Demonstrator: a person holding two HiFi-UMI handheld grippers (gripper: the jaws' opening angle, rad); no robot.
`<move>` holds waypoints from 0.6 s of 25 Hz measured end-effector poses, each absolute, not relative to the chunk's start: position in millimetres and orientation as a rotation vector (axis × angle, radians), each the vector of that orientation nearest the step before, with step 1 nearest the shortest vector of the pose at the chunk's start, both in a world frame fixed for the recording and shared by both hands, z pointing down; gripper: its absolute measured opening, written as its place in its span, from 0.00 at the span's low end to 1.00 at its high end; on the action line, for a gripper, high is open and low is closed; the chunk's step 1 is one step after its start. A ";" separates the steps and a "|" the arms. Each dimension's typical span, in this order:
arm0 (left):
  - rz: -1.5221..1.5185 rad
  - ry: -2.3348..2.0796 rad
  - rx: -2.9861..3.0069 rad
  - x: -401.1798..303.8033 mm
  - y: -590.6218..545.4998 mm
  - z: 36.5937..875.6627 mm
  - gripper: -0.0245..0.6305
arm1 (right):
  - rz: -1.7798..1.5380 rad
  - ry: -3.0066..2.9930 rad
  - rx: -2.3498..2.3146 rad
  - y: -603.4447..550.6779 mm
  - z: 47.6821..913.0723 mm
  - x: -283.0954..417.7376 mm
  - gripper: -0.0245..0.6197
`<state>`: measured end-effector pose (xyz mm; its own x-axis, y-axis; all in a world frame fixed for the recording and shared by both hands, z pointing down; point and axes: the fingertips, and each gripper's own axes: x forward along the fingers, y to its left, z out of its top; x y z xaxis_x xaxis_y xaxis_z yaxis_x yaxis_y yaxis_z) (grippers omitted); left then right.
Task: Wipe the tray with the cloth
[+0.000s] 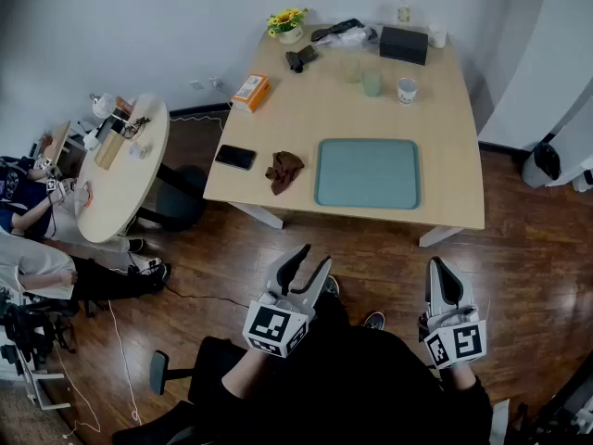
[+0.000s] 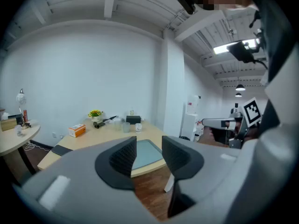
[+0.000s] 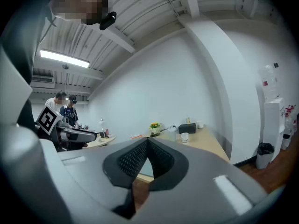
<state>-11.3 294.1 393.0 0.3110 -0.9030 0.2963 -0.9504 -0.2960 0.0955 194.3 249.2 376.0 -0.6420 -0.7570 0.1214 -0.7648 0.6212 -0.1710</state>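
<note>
Far left edge: people sit beside a round table (image 1: pixel 120 170) that carries small clutter.
Main table: a light wooden table (image 1: pixel 306 109) fills the upper middle of the head view and stands against a white wall.
Table, left side: an orange box (image 1: pixel 250 91) sits near the left edge, and a black phone (image 1: pixel 235 157) lies at the near left corner.
Cloth: a crumpled brown cloth (image 1: pixel 284 171) lies on the table between the phone and the tray. It is just left of the tray, not touching it, and well apart from both grippers.
Tray: a grey-green rectangular tray (image 1: pixel 368 172) lies flat near the table's front edge, at the centre of the frame.
Table, back: from left to right stand yellow flowers (image 1: pixel 287 21), a pale green cup (image 1: pixel 372 82), a white mug (image 1: pixel 407 90) and a black box (image 1: pixel 403 44).
Left gripper: the left gripper (image 1: pixel 312 260) is at the lower middle, over the dark wooden floor (image 1: pixel 371 258) and short of the table. Its jaws stand a little apart with nothing held. In the left gripper view the distant tray shows through the gap.
Right gripper: the right gripper (image 1: pixel 439 272) is at the lower right, also over the floor. Its jaws are pressed together and it holds nothing.
</note>
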 end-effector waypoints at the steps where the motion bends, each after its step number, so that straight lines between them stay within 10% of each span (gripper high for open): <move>1: 0.272 -1.690 2.325 -17.1 285.0 396.3 0.27 | 0.320 -2.785 1.315 238.8 379.0 192.3 0.04; 15: 0.409 -1.604 2.295 -132.2 101.2 485.1 0.27 | 0.363 -2.521 1.521 54.3 415.8 148.7 0.04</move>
<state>-132.2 101.2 485.1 0.3322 -0.8528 0.4029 -0.9416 -0.3247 0.0890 148.7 54.3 415.8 -0.4629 -0.8435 0.2725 -0.8861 0.4484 -0.1174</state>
